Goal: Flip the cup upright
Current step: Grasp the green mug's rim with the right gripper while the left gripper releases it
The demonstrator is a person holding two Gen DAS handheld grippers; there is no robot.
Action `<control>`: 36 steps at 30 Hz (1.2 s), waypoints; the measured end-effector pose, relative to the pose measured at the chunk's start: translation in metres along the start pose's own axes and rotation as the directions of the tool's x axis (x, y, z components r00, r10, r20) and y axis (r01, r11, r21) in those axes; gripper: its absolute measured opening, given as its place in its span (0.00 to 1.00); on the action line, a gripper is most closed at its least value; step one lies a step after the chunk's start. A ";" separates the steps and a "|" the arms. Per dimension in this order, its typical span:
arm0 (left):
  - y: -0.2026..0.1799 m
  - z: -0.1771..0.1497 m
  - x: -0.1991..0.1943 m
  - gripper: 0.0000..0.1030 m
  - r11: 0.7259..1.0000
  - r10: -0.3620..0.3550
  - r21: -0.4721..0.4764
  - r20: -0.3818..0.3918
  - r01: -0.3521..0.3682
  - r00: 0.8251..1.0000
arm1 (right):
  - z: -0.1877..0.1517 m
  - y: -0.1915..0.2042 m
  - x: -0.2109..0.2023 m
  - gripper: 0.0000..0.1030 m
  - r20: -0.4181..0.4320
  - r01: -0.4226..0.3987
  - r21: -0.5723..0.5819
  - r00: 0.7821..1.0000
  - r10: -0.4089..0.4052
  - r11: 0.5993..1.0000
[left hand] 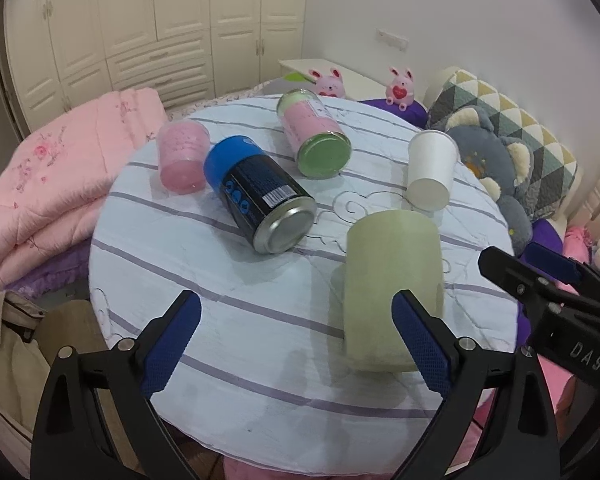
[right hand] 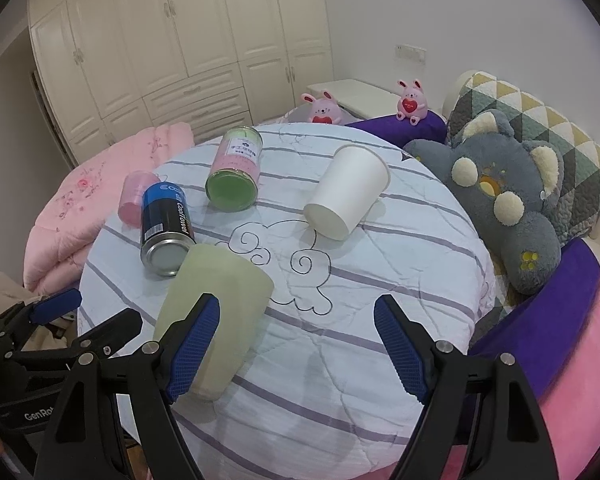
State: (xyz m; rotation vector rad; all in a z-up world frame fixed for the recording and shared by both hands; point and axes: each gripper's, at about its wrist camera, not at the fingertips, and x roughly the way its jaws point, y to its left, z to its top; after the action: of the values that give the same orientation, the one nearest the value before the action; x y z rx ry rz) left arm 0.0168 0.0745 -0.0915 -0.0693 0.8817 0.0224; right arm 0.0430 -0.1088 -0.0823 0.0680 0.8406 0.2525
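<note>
A pale green cup (left hand: 392,280) lies on its side on the round striped table (left hand: 260,360), its base toward me; it also shows in the right wrist view (right hand: 216,312). A white paper cup (left hand: 431,170) lies on its side further back, also in the right wrist view (right hand: 346,192). A pink cup (left hand: 182,158) rests at the back left, and shows in the right wrist view (right hand: 132,198). My left gripper (left hand: 296,344) is open and empty, its right finger beside the green cup. My right gripper (right hand: 296,344) is open and empty, its left finger in front of the green cup.
A blue-and-black can (left hand: 260,196) and a pink-and-green jar (left hand: 314,132) lie on their sides on the table. A pink quilt (left hand: 48,184) lies at the left. A grey plush pillow (right hand: 504,196) lies at the right. Two pink bunny toys (right hand: 410,102) sit behind.
</note>
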 end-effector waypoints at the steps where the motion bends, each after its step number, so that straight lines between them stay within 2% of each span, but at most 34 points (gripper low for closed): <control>1: 0.000 0.001 0.001 0.96 1.000 0.009 0.007 0.001 -0.009 1.000 | 0.001 0.000 0.002 0.78 -0.010 -0.005 0.014 1.000 0.005 1.000; 3: 0.001 0.001 0.001 0.96 1.000 0.007 0.023 0.001 -0.007 1.000 | 0.003 -0.002 0.008 0.78 -0.038 -0.036 0.052 0.999 0.038 0.998; 6: 0.004 0.001 0.001 0.96 0.999 -0.037 0.037 -0.009 0.037 0.999 | 0.005 -0.005 0.017 0.78 -0.086 -0.075 0.114 0.993 0.085 0.991; 12: 0.004 0.004 0.006 0.96 0.996 -0.074 0.057 -0.023 0.076 0.997 | 0.008 -0.006 0.038 0.78 -0.168 -0.133 0.213 0.971 0.170 0.968; 18: 0.006 0.008 0.018 0.96 0.990 -0.118 0.067 -0.059 0.122 0.991 | 0.011 0.000 0.057 0.79 -0.212 -0.183 0.273 0.946 0.244 0.944; 26: 0.015 0.017 0.031 1.00 0.985 -0.157 0.059 -0.083 0.162 0.984 | 0.015 0.010 0.092 0.82 -0.278 -0.275 0.374 0.878 0.390 0.886; 28: 0.017 0.018 0.032 1.00 0.983 -0.166 0.062 -0.086 0.171 0.982 | 0.016 0.013 0.104 0.82 -0.297 -0.302 0.403 0.850 0.435 0.864; 30: 0.019 0.019 0.033 1.00 0.979 -0.185 0.064 -0.093 0.191 0.978 | 0.015 0.015 0.112 0.82 -0.309 -0.310 0.423 0.834 0.457 0.851; 36: 0.018 0.018 0.035 1.00 0.968 -0.229 0.080 -0.101 0.237 0.968 | 0.015 0.023 0.129 0.82 -0.317 -0.337 0.423 0.815 0.486 0.841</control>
State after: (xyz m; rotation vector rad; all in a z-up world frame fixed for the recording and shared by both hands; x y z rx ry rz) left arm 0.0519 0.0938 -0.1080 -0.0883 0.9597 -0.2434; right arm 0.1324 -0.0540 -0.1623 0.5605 1.2906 0.5468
